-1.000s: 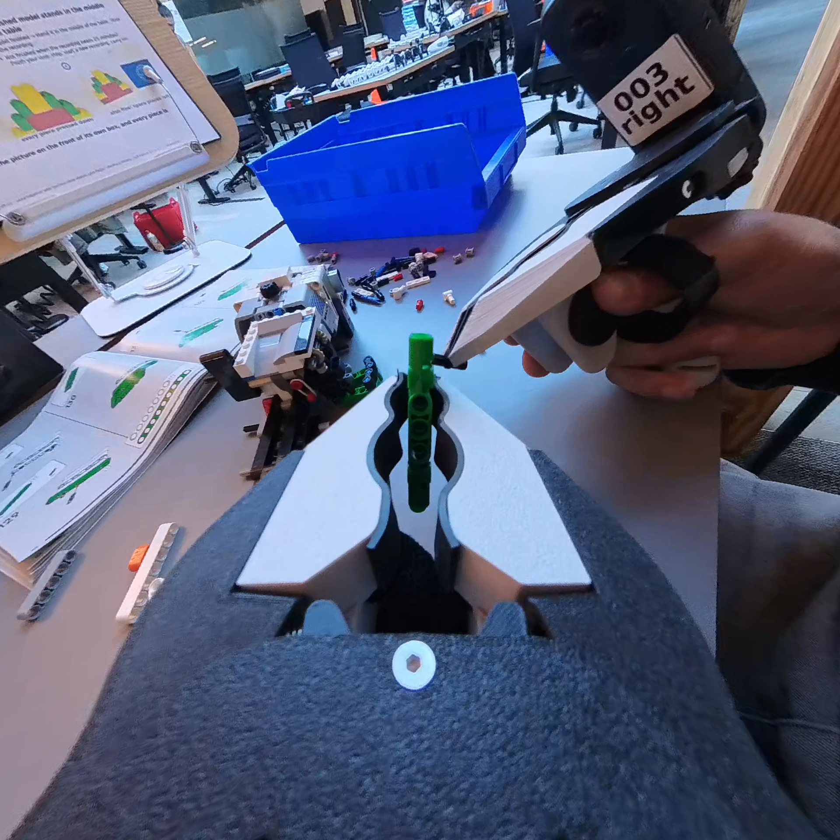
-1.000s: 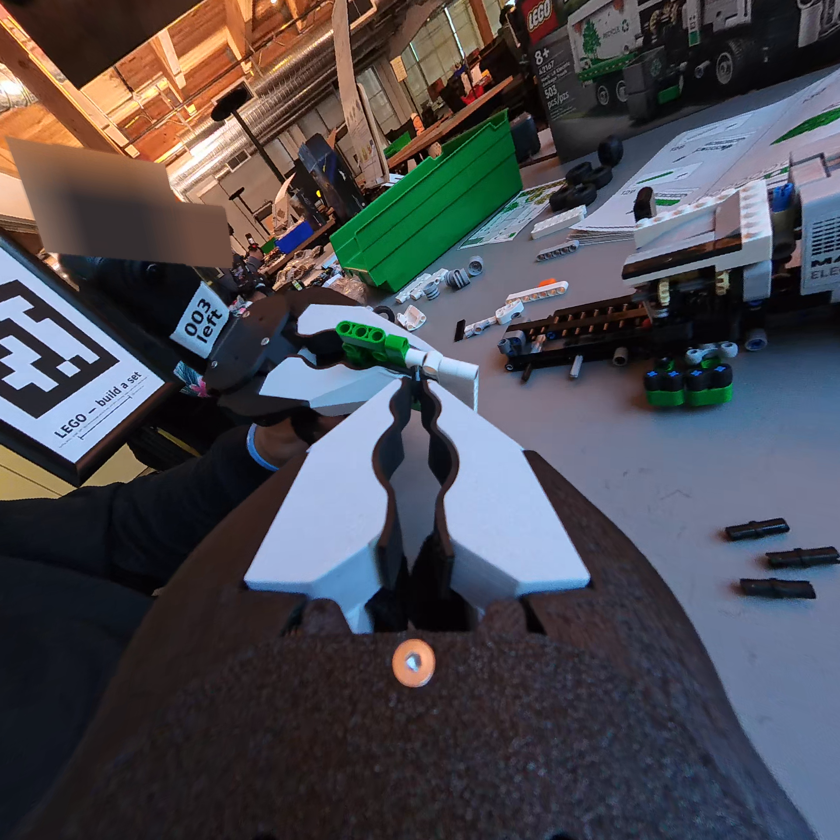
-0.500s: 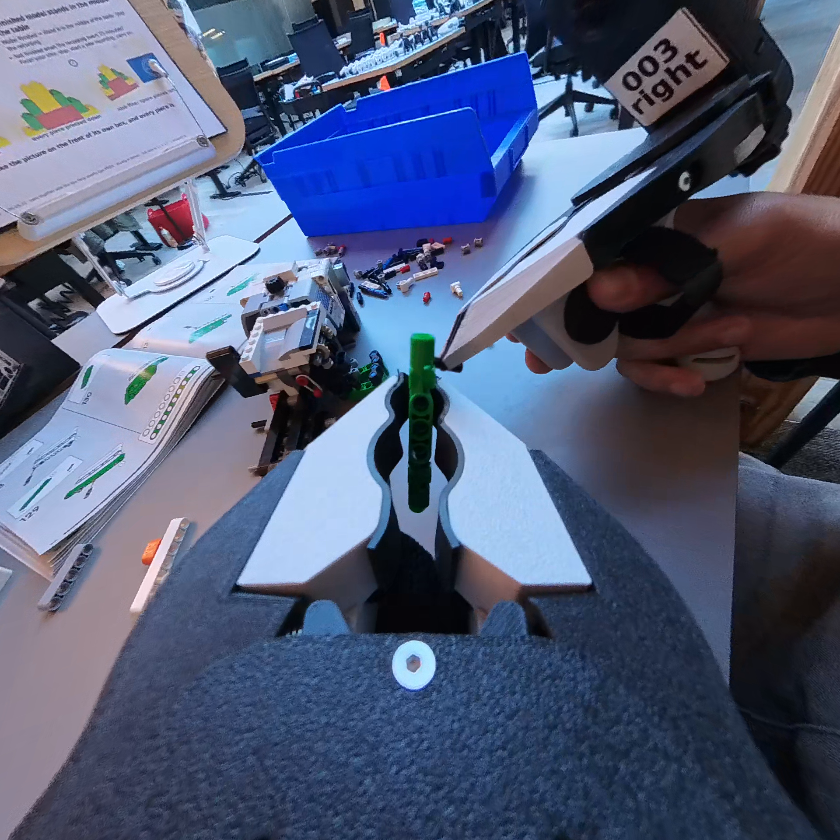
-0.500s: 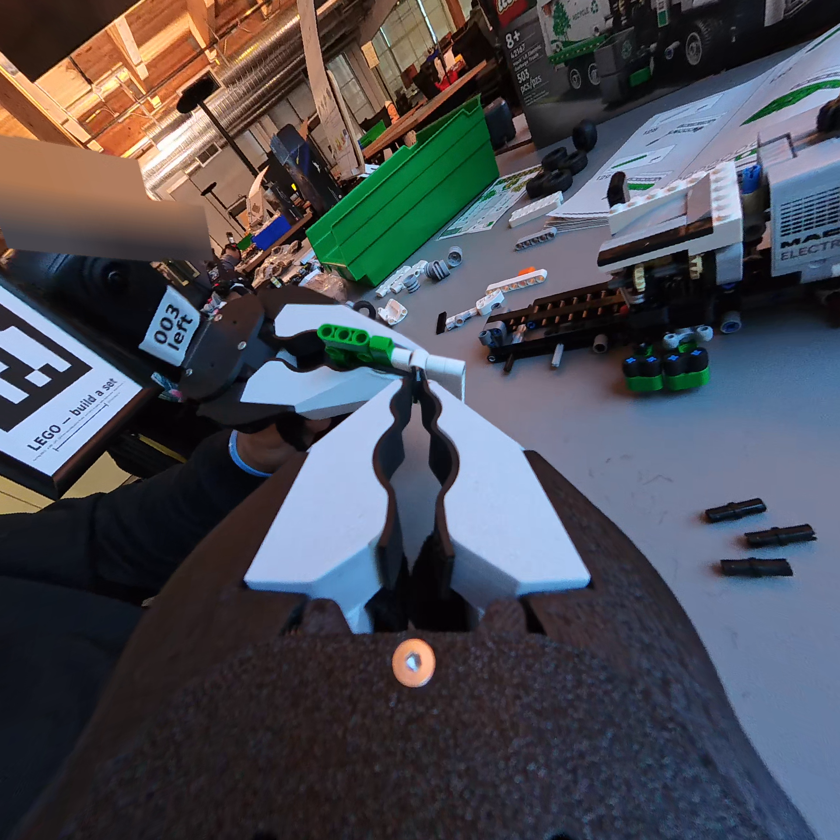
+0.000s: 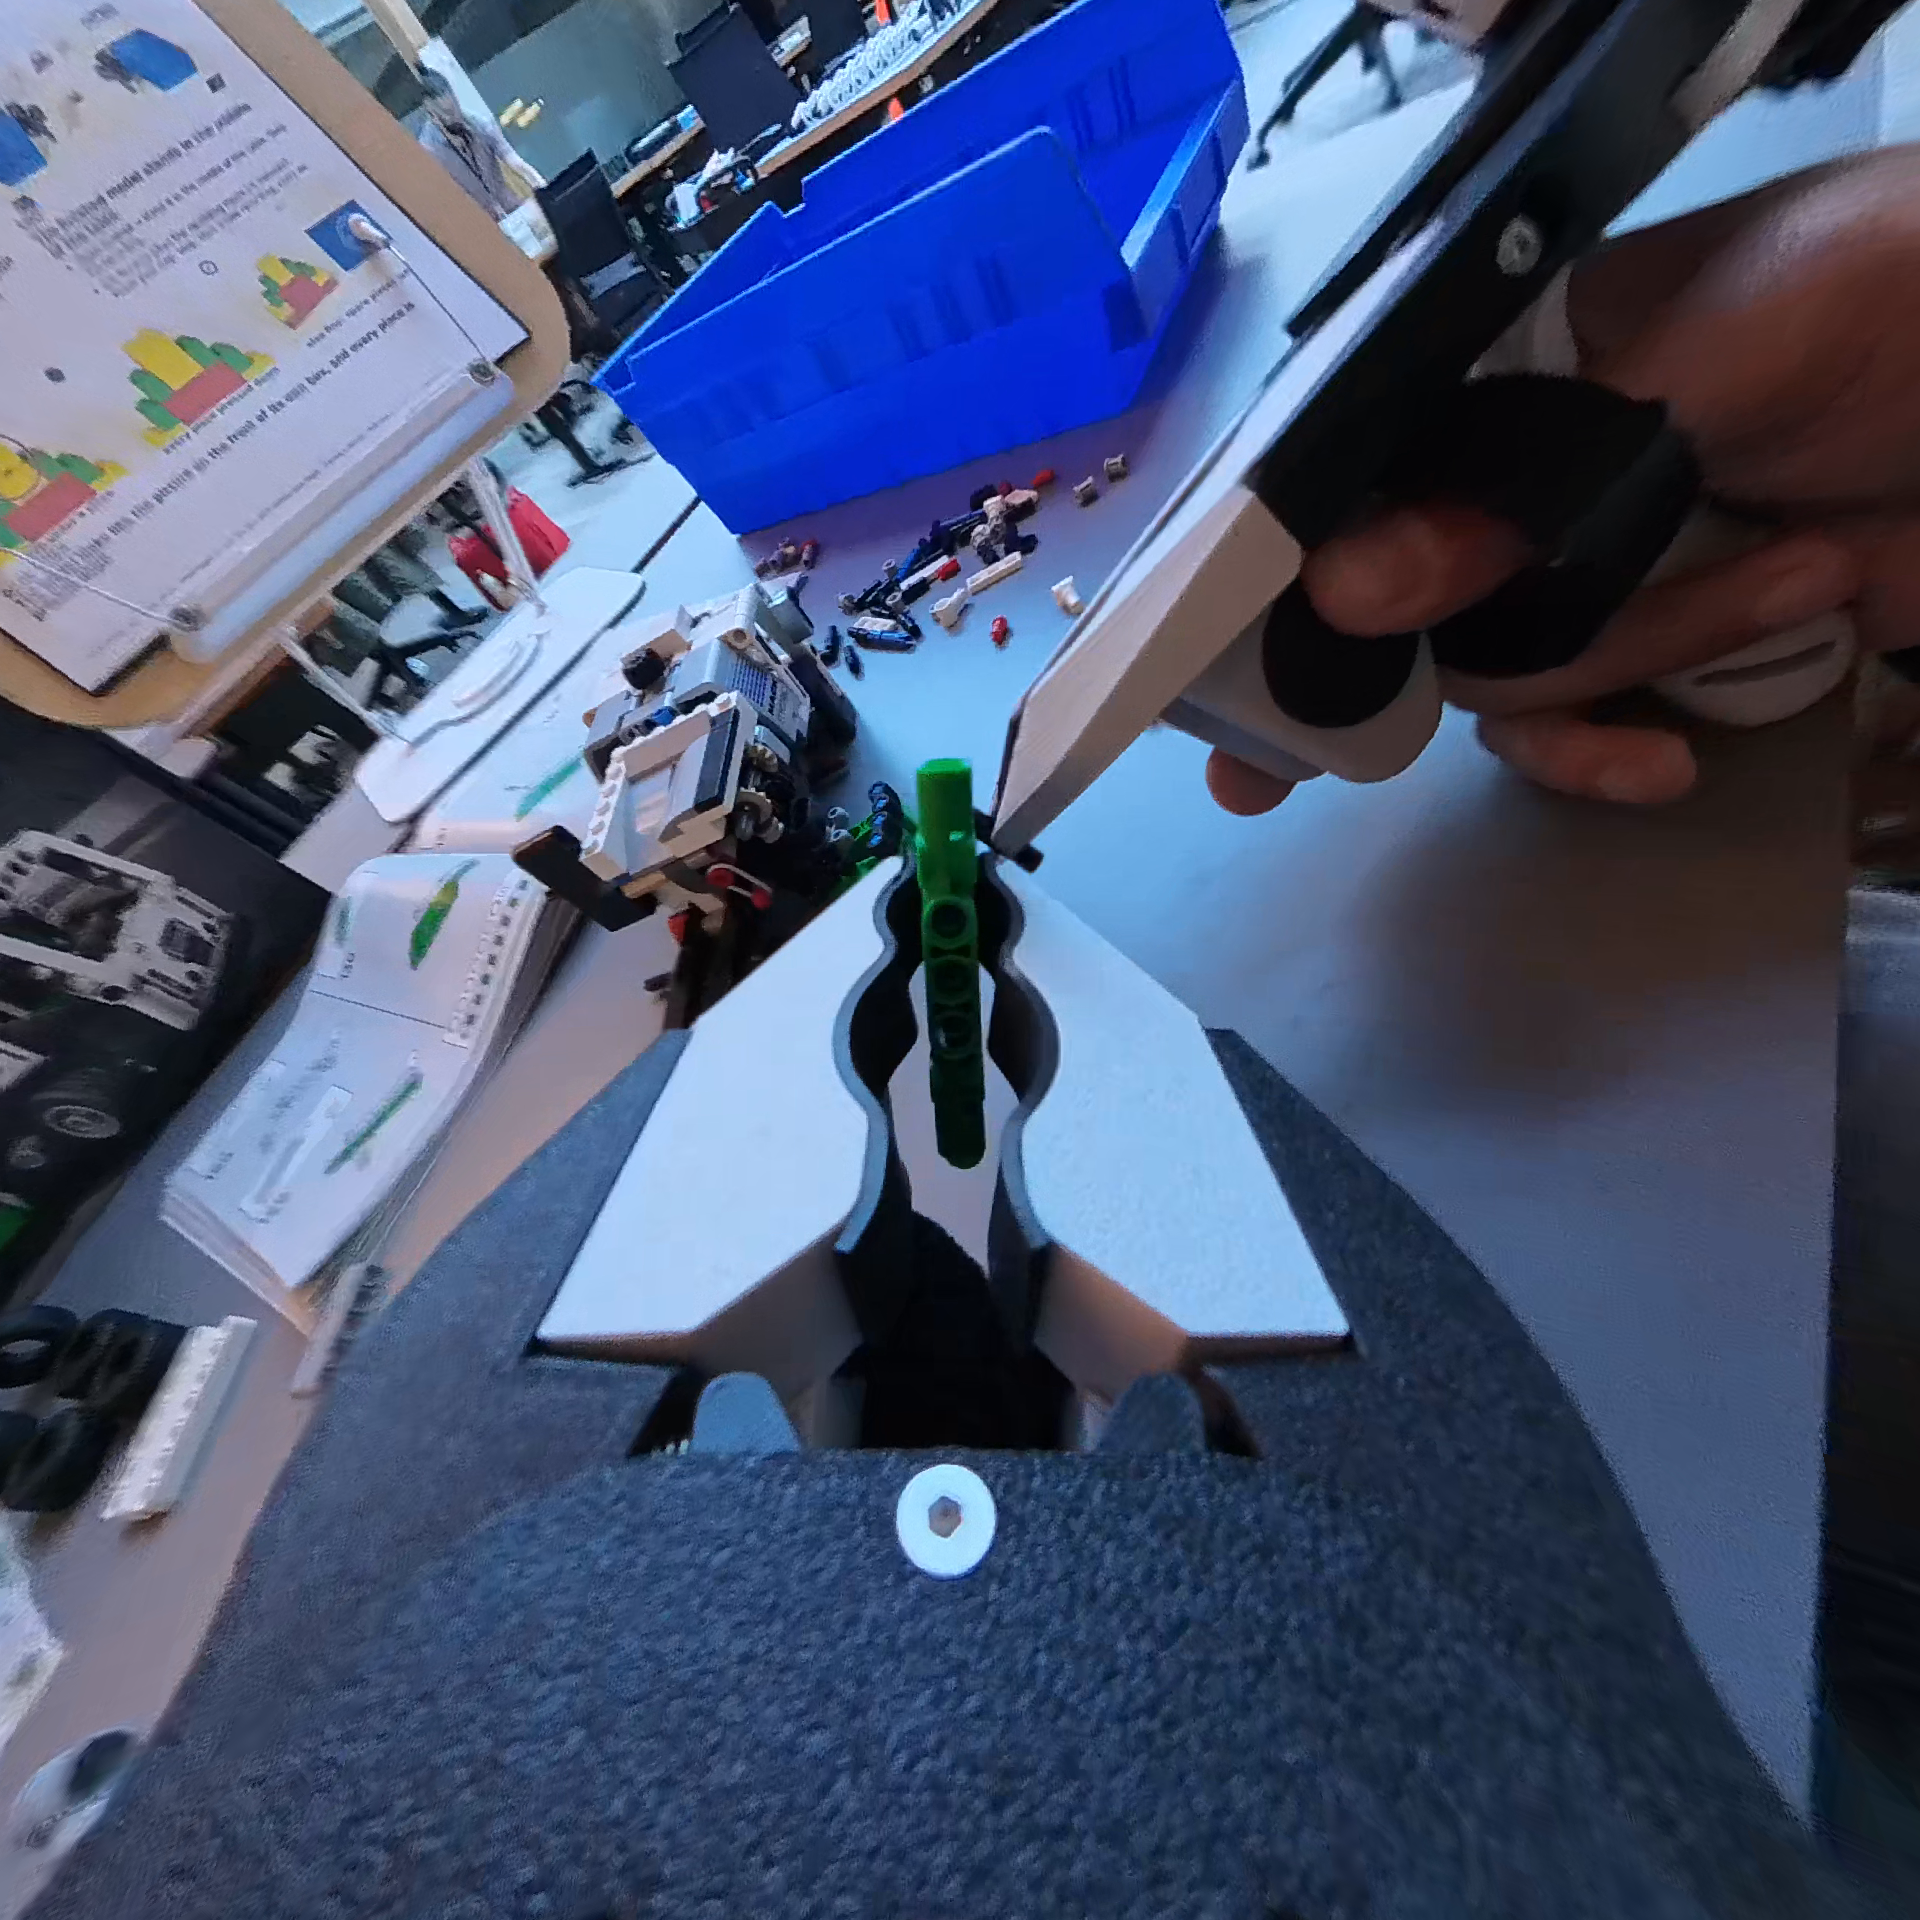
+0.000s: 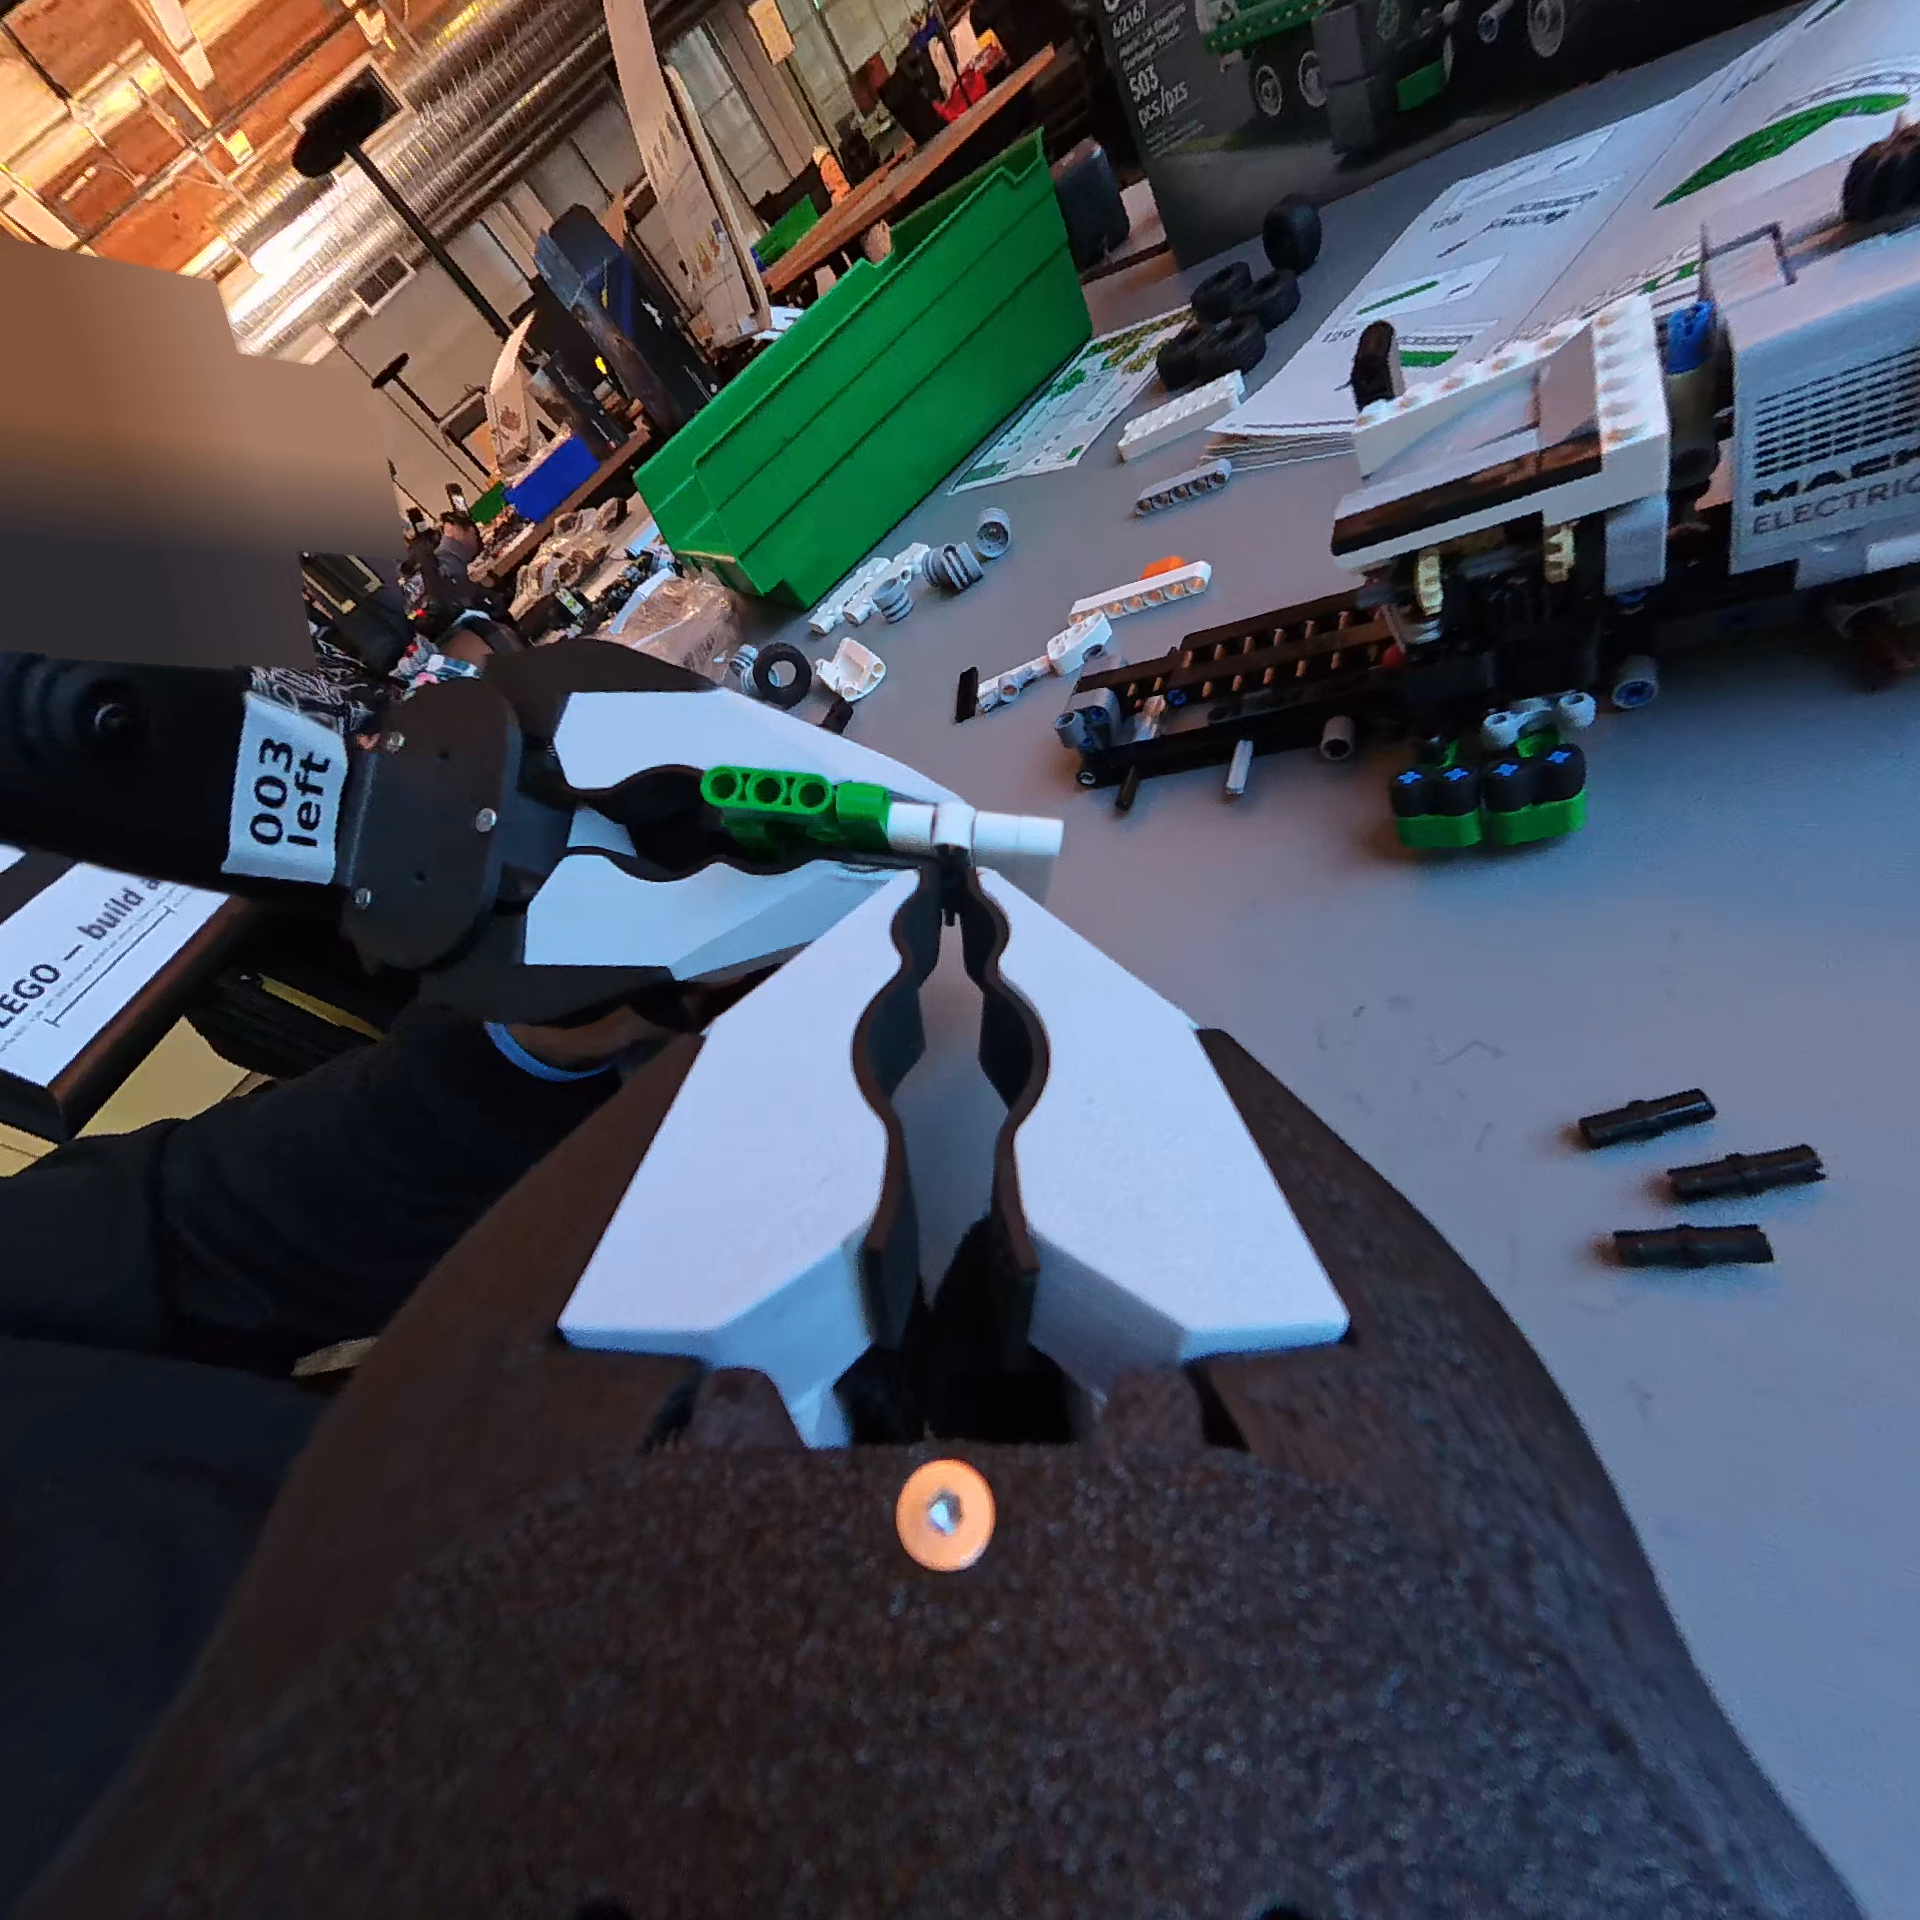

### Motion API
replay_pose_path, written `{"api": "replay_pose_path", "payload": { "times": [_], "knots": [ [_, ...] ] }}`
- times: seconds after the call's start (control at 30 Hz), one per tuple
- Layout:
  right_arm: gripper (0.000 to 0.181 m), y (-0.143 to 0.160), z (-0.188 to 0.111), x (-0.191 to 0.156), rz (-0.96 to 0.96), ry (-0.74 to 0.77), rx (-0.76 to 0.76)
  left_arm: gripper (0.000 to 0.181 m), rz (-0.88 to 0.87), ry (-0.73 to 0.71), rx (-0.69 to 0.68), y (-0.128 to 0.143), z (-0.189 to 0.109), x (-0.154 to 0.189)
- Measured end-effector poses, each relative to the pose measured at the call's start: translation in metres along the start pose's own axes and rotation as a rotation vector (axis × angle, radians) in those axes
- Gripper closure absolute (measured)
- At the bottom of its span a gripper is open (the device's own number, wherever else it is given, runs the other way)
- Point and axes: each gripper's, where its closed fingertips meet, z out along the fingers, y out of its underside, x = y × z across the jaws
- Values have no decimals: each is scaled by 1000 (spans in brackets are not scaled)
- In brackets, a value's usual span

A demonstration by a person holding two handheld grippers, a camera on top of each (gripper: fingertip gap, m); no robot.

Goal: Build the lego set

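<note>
The left claw (image 5: 951,894) is clamped on a green Technic beam (image 5: 954,997) above bare grey tabletop (image 5: 1403,1018). The right claw (image 6: 948,883) pinches a tiny black pin (image 5: 1023,854) – barely visible – beside the beam's white-tipped end (image 6: 977,829); the truck model (image 6: 1621,540) is cut off right.

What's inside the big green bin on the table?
The green plastic bin shows only its outer walls and rim from the right wrist view. Its inside is hidden by the near wall, so I cannot tell whether it holds any pieces. Loose grey and white pieces lie just outside it.
</note>
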Motion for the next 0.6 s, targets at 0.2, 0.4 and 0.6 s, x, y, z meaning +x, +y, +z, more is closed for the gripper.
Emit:
{"api": "replay_pose_path", "payload": {
  "times": [0.2, 0.4, 0.6],
  "knots": [
    [180, 3, 1, 3, 5, 16, -26, 175, 110, -45, -25, 3, 2, 0],
    [179, 5, 0, 3, 11, 7, -41, 175, 175, -67, -40, 6, 2, -1],
    [179, 13, 3, 4, -18, 28, -102, 175, 260, -53, -55, 13, 0, 3]
  ]
}}
